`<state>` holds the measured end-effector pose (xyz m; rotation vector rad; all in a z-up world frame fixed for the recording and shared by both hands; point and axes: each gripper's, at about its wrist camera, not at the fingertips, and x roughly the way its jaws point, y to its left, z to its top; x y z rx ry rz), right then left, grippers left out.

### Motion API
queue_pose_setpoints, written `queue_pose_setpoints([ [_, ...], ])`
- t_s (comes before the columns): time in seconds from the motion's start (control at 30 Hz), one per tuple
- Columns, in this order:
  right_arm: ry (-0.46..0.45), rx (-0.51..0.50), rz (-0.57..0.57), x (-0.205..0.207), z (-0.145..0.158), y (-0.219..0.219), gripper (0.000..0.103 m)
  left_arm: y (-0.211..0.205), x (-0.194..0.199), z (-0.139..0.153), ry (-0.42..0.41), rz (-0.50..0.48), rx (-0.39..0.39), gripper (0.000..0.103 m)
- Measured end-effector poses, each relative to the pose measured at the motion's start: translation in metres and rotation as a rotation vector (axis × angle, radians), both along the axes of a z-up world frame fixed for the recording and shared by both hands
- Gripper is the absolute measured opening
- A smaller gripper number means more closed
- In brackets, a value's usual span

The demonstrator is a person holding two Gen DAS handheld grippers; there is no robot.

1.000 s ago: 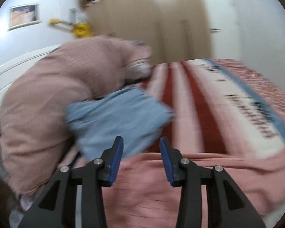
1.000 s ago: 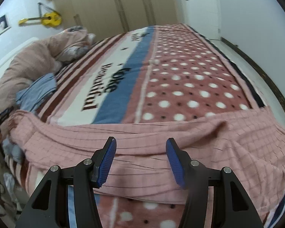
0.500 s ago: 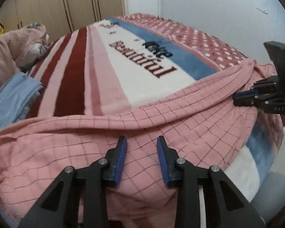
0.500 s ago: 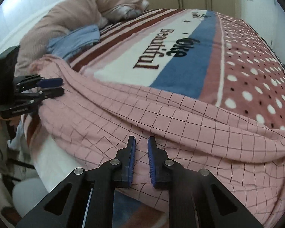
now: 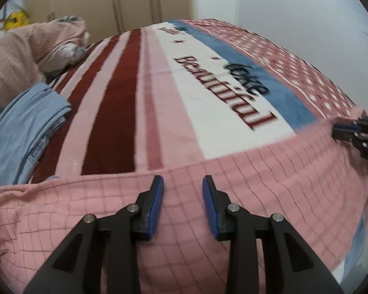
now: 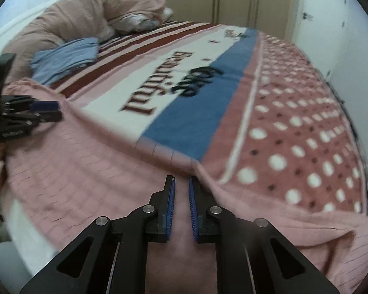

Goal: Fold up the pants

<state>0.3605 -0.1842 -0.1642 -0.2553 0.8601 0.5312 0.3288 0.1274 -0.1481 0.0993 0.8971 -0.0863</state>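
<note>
Pink checked pants (image 5: pixel 269 183) lie spread across the near edge of the bed, seen also in the right wrist view (image 6: pixel 85 166). My left gripper (image 5: pixel 183 186) sits over the pants' far edge with its jaws partly apart around fabric. My right gripper (image 6: pixel 181 183) is nearly closed on a ridge of the pants' cloth at their far edge. Each gripper shows in the other's view: the right gripper (image 5: pixel 355 134) at the far right, the left gripper (image 6: pixel 36 112) at the far left. Both views are blurred.
The bed carries a striped and dotted blanket (image 5: pixel 208 85) with lettering. Folded blue clothes (image 5: pixel 19 137) lie at the left, and they show in the right wrist view (image 6: pixel 66 54). A pink duvet (image 5: pixel 17 56) is heaped behind. Wardrobes (image 5: pixel 135 2) and a white wall stand beyond.
Both grippers moved forward to the pants' far edge. The pants' upper fold has flattened and pulled taut. The right gripper stays nearly closed; the left's jaws remain partly apart.
</note>
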Motion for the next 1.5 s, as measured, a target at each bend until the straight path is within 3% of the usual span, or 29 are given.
queue_pose_setpoints([
  [0.07, 0.014, 0.035, -0.008, 0.001, 0.002, -0.009, 0.011, 0.001, -0.004, 0.005, -0.024, 0.013, -0.015, 0.030],
  [0.13, 0.017, 0.079, -0.013, -0.006, 0.008, -0.023, 0.018, -0.002, -0.012, 0.012, -0.048, 0.011, -0.027, 0.037],
  [0.2, -0.013, 0.102, -0.037, -0.020, 0.017, -0.041, 0.034, -0.007, -0.025, 0.023, -0.082, 0.014, -0.037, 0.048],
  [0.33, -0.063, 0.125, -0.129, -0.058, 0.032, -0.092, 0.041, -0.026, -0.052, 0.041, -0.138, 0.025, -0.045, 0.054],
  [0.47, -0.071, 0.116, -0.199, -0.089, 0.036, -0.134, 0.055, -0.048, -0.075, 0.050, -0.169, 0.032, -0.074, 0.061],
  [0.57, -0.076, 0.080, -0.214, -0.110, 0.031, -0.157, 0.062, -0.069, -0.088, 0.052, -0.187, 0.042, -0.096, 0.066],
  [0.77, -0.053, 0.026, -0.180, -0.133, 0.003, -0.174, 0.075, -0.101, -0.098, 0.047, -0.198, 0.069, -0.136, 0.066],
  [0.93, -0.063, -0.017, -0.162, -0.138, -0.017, -0.175, 0.078, -0.120, -0.098, 0.040, -0.187, 0.057, -0.144, 0.066],
  [1.03, -0.107, -0.071, -0.162, -0.140, -0.018, -0.173, 0.072, -0.128, -0.098, 0.039, -0.186, 0.045, -0.123, 0.066],
  [1.17, -0.163, -0.125, -0.217, -0.137, -0.013, -0.181, 0.011, -0.132, -0.100, 0.044, -0.204, 0.039, -0.109, 0.066],
  [1.2, -0.170, -0.124, -0.234, -0.136, -0.009, -0.187, 0.005, -0.133, -0.100, 0.044, -0.207, 0.037, -0.106, 0.066],
  [1.4, -0.154, 0.081, -0.296, -0.121, 0.026, -0.237, 0.003, -0.135, -0.097, 0.048, -0.219, 0.020, -0.104, 0.066],
  [1.5, -0.199, 0.081, -0.351, -0.107, 0.047, -0.261, 0.003, -0.138, -0.092, 0.047, -0.217, 0.011, -0.103, 0.066],
])
